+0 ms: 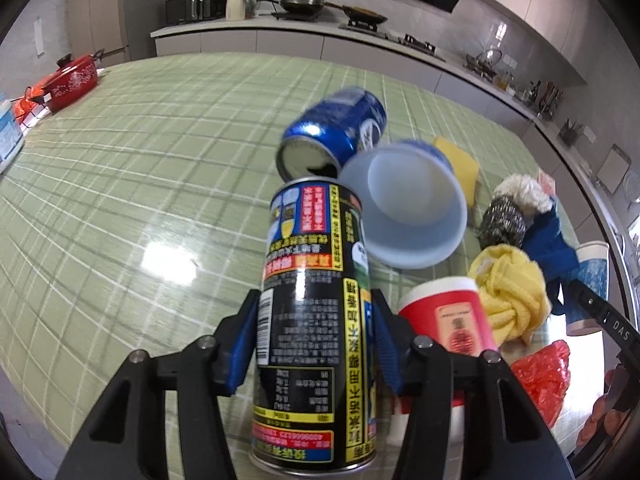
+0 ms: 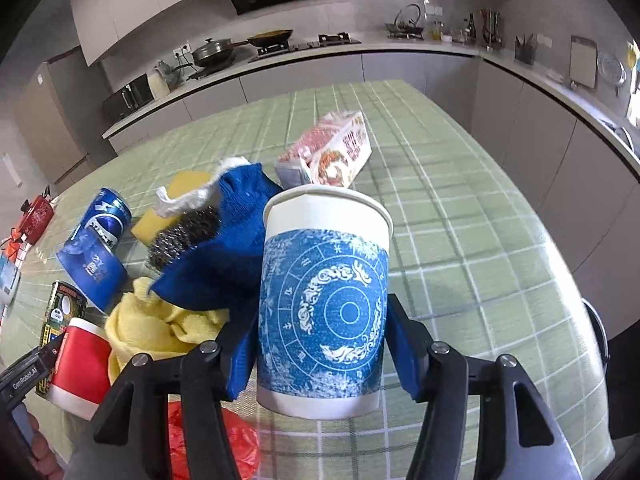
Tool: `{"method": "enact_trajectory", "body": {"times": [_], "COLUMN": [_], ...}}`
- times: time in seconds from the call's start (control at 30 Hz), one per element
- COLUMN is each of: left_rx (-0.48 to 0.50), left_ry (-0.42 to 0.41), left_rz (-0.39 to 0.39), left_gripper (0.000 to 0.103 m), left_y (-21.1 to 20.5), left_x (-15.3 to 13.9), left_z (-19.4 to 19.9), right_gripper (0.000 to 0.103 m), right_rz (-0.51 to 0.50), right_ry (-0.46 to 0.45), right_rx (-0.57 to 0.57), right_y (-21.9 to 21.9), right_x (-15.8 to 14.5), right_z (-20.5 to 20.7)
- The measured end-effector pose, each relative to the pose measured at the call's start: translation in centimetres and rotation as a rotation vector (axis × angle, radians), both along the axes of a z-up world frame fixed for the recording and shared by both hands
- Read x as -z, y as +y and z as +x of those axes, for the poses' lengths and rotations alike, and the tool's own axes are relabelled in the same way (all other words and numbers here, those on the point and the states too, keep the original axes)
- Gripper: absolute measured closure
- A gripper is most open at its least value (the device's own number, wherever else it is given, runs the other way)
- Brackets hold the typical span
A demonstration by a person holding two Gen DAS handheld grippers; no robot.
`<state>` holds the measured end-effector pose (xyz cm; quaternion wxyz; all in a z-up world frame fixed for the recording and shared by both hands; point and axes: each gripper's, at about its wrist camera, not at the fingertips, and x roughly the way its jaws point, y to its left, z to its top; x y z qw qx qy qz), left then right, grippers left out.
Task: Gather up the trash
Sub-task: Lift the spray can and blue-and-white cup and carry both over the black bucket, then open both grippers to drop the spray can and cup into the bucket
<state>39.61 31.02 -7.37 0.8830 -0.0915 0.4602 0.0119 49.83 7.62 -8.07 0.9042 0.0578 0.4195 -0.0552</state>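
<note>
Tall can (image 1: 308,320) stands before a lying can (image 1: 336,132); tipped cup (image 1: 404,208) right (apparently touching); cloths (image 1: 508,292) farther right.

Glossy metal black can (image 1: 312,320); matt paper cup (image 2: 324,312); shiny checked tablecloth (image 1: 132,184)

We see a table (image 2: 460,208) under a glossy green checked cloth. We take the blue paper cup (image 2: 324,312), standing upright near its front edge, as our landmark. Behind the cup lies a printed carton (image 2: 340,152) on its side. To its left we find a blue cloth (image 2: 228,248), a steel scourer (image 2: 180,236), a yellow sponge (image 2: 184,188) and a yellow towel (image 2: 156,328). Farther left lie a blue soda can (image 2: 104,220) and a tipped blue cup (image 2: 90,268), with a black can (image 1: 312,320) and a red-and-white tub (image 2: 80,364) upright. A red bag (image 2: 216,448) sits just before the cup. A red pot (image 1: 72,80) stands well away, at the far left edge.
</note>
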Motion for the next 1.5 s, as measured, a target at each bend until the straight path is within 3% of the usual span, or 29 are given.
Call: {"method": "enact_trajectory", "body": {"times": [0.23, 0.63, 0.87, 1.03, 1.3, 1.5], "left_rx": [-0.023, 0.227, 0.360, 0.410, 0.469, 0.549], "left_ry": [-0.090, -0.145, -0.153, -0.145, -0.078, -0.012], "left_rz": [0.024, -0.030, -0.050, -0.069, -0.128, -0.108], "left_gripper": [0.049, 0.049, 0.049, 0.049, 0.049, 0.049], "left_y": [1.3, -6.1, -14.6, -23.7, -38.1, -46.1], "left_x": [-2.9, -4.8, -5.3, -4.7, -2.9, -0.5], "left_z": [-0.4, -0.3, -1.4, -3.0, -4.4, -4.4], "right_gripper": [0.043, 0.043, 0.043, 0.043, 0.043, 0.043], "right_rz": [0.008, 0.017, 0.025, 0.036, 0.039, 0.059], "right_ry": [-0.037, -0.069, -0.098, -0.089, 0.043, 0.101], "right_rx": [-0.003, 0.113, 0.217, 0.277, 0.263, 0.225], "right_y": [0.3, -4.0, -11.6, -21.0, -35.9, -41.3], "right_x": [-1.6, -3.8, -4.8, -4.2, -0.1, 2.5], "right_z": [-0.6, -5.2, -9.6, -12.7, -15.4, -15.4]}}
